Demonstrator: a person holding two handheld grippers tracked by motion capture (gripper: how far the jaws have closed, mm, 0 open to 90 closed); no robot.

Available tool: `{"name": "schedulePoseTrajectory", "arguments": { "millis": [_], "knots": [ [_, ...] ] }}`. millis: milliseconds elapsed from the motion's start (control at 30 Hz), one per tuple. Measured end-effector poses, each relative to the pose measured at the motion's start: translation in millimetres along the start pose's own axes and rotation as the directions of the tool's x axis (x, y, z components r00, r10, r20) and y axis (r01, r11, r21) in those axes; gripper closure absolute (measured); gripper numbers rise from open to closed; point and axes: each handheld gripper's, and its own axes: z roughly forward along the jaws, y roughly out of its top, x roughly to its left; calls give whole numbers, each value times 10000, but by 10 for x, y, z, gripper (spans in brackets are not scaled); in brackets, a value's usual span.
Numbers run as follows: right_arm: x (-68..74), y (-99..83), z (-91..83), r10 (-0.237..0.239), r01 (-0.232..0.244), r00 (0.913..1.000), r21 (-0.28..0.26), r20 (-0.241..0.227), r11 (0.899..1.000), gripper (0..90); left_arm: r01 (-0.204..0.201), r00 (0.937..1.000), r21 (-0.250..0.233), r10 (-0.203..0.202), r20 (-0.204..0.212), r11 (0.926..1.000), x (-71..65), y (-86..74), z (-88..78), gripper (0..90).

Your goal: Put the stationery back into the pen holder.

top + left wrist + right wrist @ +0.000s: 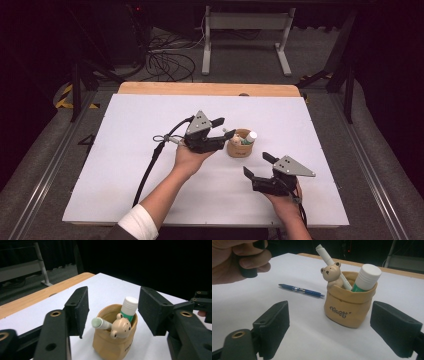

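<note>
A tan pouch-shaped holder stands upright on the white mat, right of centre. It has a small bear figure on its rim and holds a white-capped glue stick and a white marker. My left gripper is just left of the holder, pointing at it. In the left gripper view its jaws stand open, with the holder a little beyond the pads and untouched. My right gripper is open in front of the holder, nothing between its jaws.
A blue pen lies on the mat behind and left of the holder, below the left hand. The white mat covers a wooden table whose far edge shows. Cables and a metal stand sit on the floor beyond.
</note>
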Motion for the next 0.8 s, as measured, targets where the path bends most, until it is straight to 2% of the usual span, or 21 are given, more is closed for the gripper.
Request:
{"name": "schedulePoseTrajectory", "arguments": {
  "millis": [467,567,667,800],
  "knots": [
    [-23,-11,5,-62,62,10000,-86,42,9999,127,-56,9995,68,59,-306,10000,134,-92,-343,328],
    [-25,-15,10,-107,107,9999,-58,21,9999,123,-33,9992,93,37,-408,10000,172,-111,-394,321],
    [-28,-22,18,-99,100,9999,-45,60,9999,115,79,9992,186,-72,-384,9998,197,-143,-431,320],
    [-28,-23,19,-110,111,9998,-47,145,9999,98,39,9994,362,-27,-331,9993,240,-194,-468,308]
  ]
}}
